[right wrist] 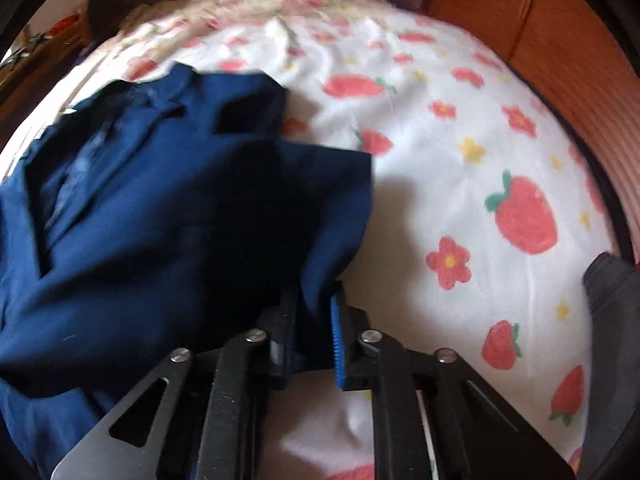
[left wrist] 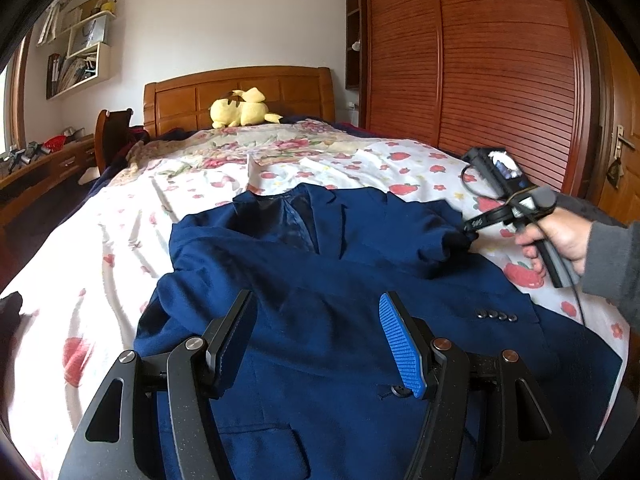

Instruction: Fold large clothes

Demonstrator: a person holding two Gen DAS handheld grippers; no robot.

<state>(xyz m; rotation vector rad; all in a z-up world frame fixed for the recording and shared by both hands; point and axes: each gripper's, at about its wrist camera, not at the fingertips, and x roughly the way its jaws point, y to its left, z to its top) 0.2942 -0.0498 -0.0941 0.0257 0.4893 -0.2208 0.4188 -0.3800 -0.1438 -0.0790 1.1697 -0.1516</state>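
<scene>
A dark blue jacket (left wrist: pixel 320 288) lies spread on the bed (left wrist: pixel 100 264), front side up, over a white sheet printed with strawberries and flowers. The left tool (left wrist: pixel 316 344) hovers over the lower front of the jacket with its two fingers spread apart and nothing between them. The right tool (right wrist: pixel 314 332), held by a hand (left wrist: pixel 560 240) in a grey sleeve, is at the right side of the jacket; its fingers are pressed together on the edge of the blue cloth near the shoulder, and the cloth is bunched up there. A yellow plush toy (left wrist: pixel 240 112) sits by the wooden headboard (left wrist: pixel 240 96), well apart from the jacket.
</scene>
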